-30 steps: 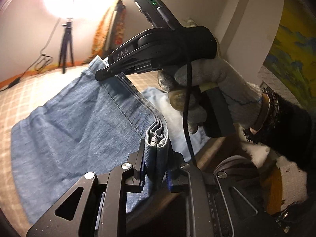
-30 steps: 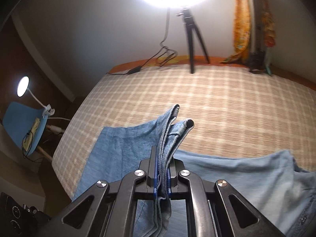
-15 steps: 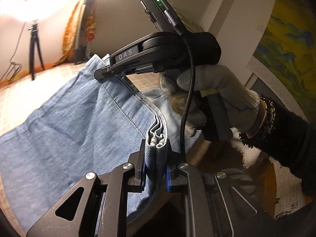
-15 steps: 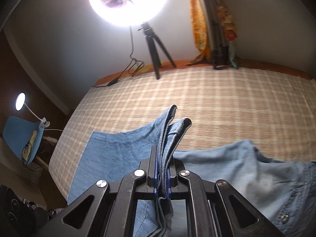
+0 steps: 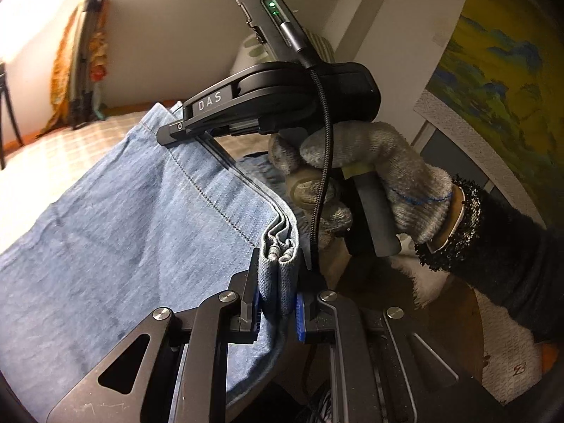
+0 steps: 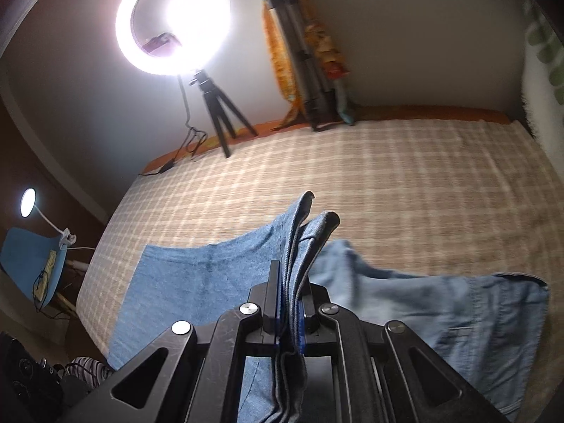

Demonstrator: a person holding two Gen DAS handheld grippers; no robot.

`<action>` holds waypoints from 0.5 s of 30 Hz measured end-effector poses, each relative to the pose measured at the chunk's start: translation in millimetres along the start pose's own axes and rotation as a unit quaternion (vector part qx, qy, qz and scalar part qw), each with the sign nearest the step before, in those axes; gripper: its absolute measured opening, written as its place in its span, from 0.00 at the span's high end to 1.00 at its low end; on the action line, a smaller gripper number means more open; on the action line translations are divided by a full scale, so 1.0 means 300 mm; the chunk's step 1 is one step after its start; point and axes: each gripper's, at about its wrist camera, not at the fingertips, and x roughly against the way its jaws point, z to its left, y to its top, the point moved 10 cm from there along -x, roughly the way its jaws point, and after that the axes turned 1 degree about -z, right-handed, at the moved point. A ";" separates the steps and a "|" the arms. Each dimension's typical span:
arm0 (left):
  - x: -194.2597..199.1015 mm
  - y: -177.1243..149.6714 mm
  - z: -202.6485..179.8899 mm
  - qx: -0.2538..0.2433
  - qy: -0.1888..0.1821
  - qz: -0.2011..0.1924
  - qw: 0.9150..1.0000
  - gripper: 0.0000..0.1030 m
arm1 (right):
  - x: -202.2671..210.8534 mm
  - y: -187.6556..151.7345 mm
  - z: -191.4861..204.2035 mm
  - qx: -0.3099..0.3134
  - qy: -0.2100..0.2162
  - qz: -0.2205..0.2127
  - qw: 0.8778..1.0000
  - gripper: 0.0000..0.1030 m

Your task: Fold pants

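I see the pants [image 6: 211, 282] lying long across the bed [image 6: 387, 176], from my left gripper [image 5: 278, 303] over to my right gripper [image 6: 290, 320]. Both grippers pinch the bunched cuff ends tight. A ring light [image 6: 172, 21] and a tripod [image 6: 306, 81] stand far ahead of the right gripper.

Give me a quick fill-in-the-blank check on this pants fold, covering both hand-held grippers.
1. Both hand-held grippers are clamped on the blue ____.
2. The left hand-held gripper pinches several stacked ____ of fabric.
3. The pants lie on a ____-patterned bed cover.
4. The hand holding the right hand-held gripper wears a grey ____.

Missing words: pants; layers; checked; glove
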 end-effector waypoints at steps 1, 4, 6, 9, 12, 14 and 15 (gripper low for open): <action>-0.020 0.006 -0.014 -0.003 -0.004 0.001 1.000 0.88 | 0.008 -0.002 -0.025 -0.003 -0.003 -0.001 1.000 0.96; -0.065 0.025 -0.056 -0.006 -0.015 0.002 1.000 0.88 | 0.035 -0.004 -0.094 -0.007 -0.014 -0.002 1.000 0.96; -0.095 0.039 -0.080 -0.010 -0.023 0.002 1.000 0.88 | 0.054 -0.003 -0.140 -0.009 -0.023 -0.003 1.000 0.96; -0.142 0.054 -0.110 -0.020 -0.031 0.003 0.999 0.88 | 0.087 -0.004 -0.220 -0.013 -0.039 -0.008 0.999 0.96; -0.200 0.071 -0.139 -0.023 -0.045 0.006 0.999 0.88 | 0.115 -0.008 -0.291 -0.021 -0.047 -0.011 0.999 0.96; -0.232 0.080 -0.152 -0.022 -0.054 0.007 0.998 0.88 | 0.131 -0.013 -0.333 -0.025 -0.055 -0.012 0.998 0.96; -0.253 0.087 -0.162 -0.025 -0.059 0.008 0.998 0.88 | 0.139 -0.015 -0.352 -0.027 -0.058 -0.012 0.998 0.96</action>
